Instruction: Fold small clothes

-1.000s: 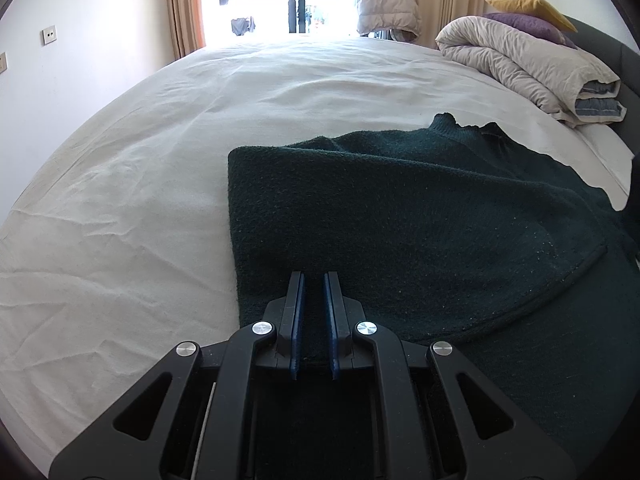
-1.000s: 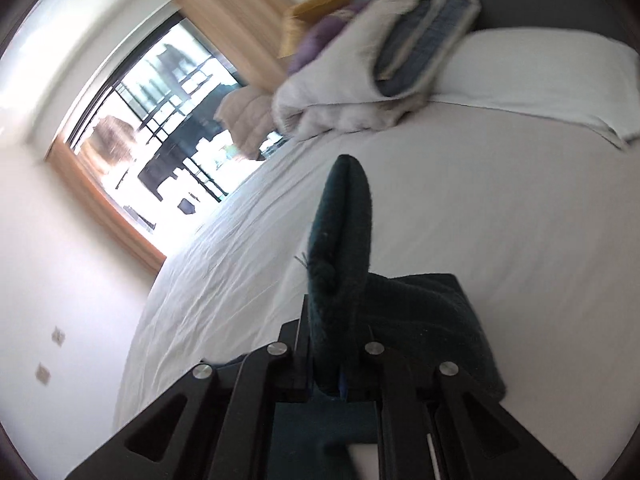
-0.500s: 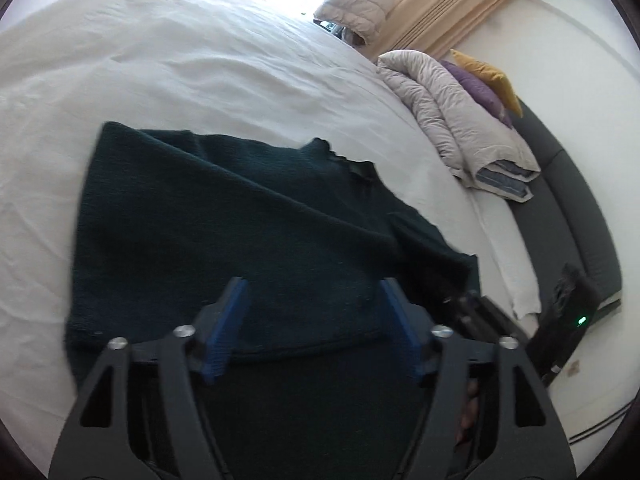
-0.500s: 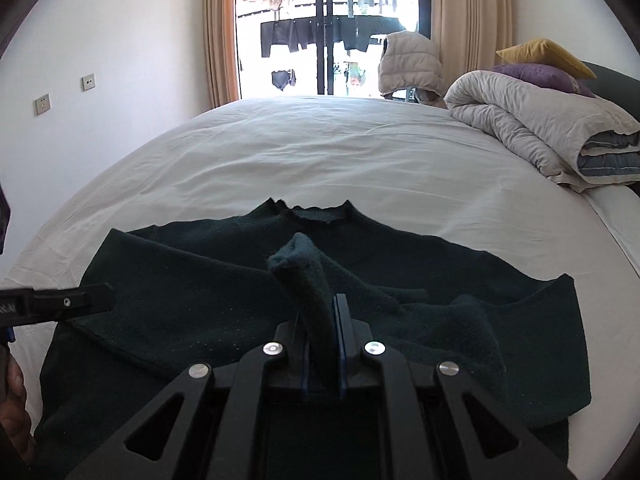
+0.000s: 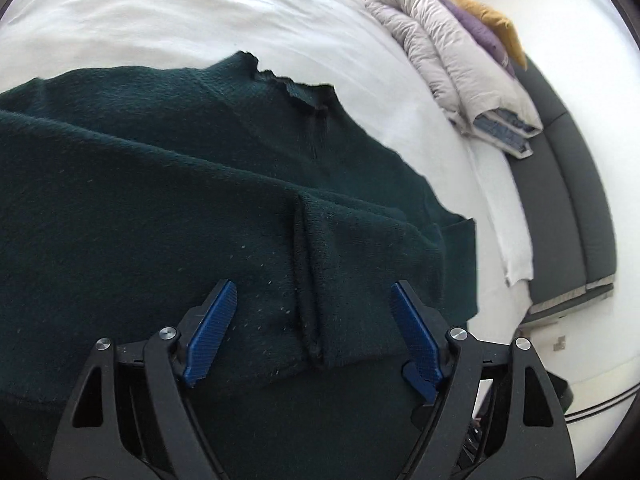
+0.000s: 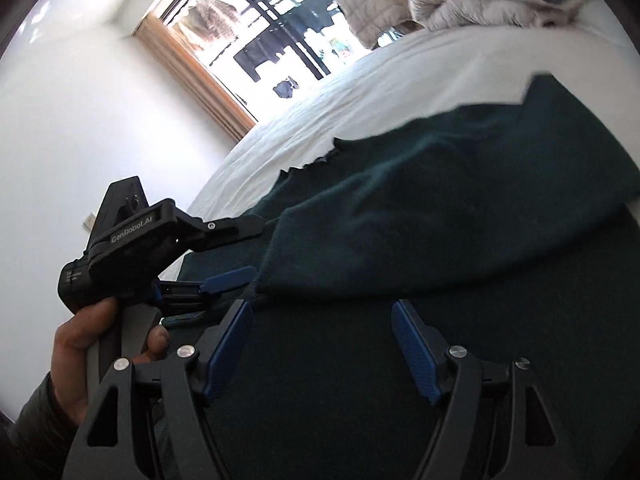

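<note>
Dark green sweater [image 5: 168, 208] spread flat on the white bed [image 5: 168, 20], neck opening [image 5: 296, 84] pointing toward the far side and the window [image 6: 280, 32]. Both sleeves already brought in across the body: one lying as a folded band with its cuff seam [image 5: 308, 280] running down the middle of the left wrist view, the other draped as a flap [image 6: 420, 248] across the right wrist view. Left gripper [image 5: 312, 336] released, blue pads [image 5: 210, 336] spread wide above the knit, nothing pinched between them. Right gripper [image 6: 322, 348] likewise let go, jaws just been opening, only flat sweater beneath and no fold caught between. Seen too from the right wrist camera: the left gripper [image 6: 232, 248] side-on beside the sleeve flap, held by a hand [image 6: 88, 340] at lower left. Judged from the lie of the cloth, the sleeve stage done and the sweater narrowed to a rough rectangle. Still left, by that reading: taking hold of the hem or the shoulders and doubling the body over once or twice, then smoothing the bundle. Right edge [image 5: 464, 264] of the sweater a little uneven, so perhaps some straightening first. Folded duvet [image 5: 452, 64] and cushions well apart at the head of the bed, out of the way.
</note>
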Demonstrator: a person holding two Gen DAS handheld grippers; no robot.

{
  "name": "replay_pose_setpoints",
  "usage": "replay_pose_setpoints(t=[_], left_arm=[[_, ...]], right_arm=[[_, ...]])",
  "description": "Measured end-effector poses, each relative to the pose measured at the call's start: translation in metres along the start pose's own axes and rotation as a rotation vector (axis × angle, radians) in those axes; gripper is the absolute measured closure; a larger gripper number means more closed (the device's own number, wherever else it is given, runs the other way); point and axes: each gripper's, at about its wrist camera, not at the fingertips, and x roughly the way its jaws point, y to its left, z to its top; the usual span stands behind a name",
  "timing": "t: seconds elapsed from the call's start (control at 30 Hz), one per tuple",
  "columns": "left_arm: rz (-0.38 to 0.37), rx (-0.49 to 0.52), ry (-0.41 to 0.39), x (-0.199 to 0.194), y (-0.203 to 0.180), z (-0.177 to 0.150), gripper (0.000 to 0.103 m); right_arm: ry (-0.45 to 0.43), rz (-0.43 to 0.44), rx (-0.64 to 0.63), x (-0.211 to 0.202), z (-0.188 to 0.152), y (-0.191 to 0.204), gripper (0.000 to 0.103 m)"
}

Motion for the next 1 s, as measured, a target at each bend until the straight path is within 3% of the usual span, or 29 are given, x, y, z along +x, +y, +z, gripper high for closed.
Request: replay_pose_setpoints(t=[0.03,0.1,0.17,0.2,0.23,0.3,0.43,0.7,0.77,0.83,1.0], left_arm=[[0.014,0.004,0.0,0.004,-0.005,0.001,0.025],[0.032,0.022,0.019,0.013,-0.015,0.004,0.025],[0.033,0.037,0.037,0.023,-0.027,0.005,0.025],[0.033,0.044,0.043,0.027,-0.03,0.005,0.034],[0.033,0.047,0.053,0.032,-0.033,0.005,0.053],[0.046,0.04,0.06,0.039,-0.034,0.005,0.071],[-0.022,-0.013,0.026,0.031,-0.022,0.007,0.094],[-0.049,-0.009,-0.153,-0.019,-0.012,0.006,0.096],[-0.042,-0.004,-0.166,-0.026,-0.005,0.001,0.096],[-0.028,0.003,-0.178,-0.03,0.002,-0.005,0.096],[-0.032,-0.059,-0.197,-0.042,0.04,-0.011,0.096]], right_arm=[[-0.029,0.032,0.05,-0.005,-0.001,-0.011,0.043],[-0.047,0.075,0.121,-0.007,0.001,-0.026,0.049],[-0.05,0.064,0.121,-0.004,0.002,-0.028,0.055],[-0.048,0.057,0.109,-0.002,0.002,-0.027,0.056],[-0.047,0.051,0.095,-0.001,0.002,-0.024,0.055],[-0.049,0.048,0.086,0.0,0.001,-0.023,0.055],[-0.054,0.056,0.093,0.001,0.001,-0.026,0.056],[-0.048,0.077,0.114,-0.001,0.005,-0.032,0.055],[-0.032,0.098,0.15,-0.004,0.01,-0.033,0.047],[-0.045,0.126,0.206,-0.011,0.018,-0.034,0.033],[-0.122,0.15,0.409,-0.022,0.044,-0.063,0.026]])
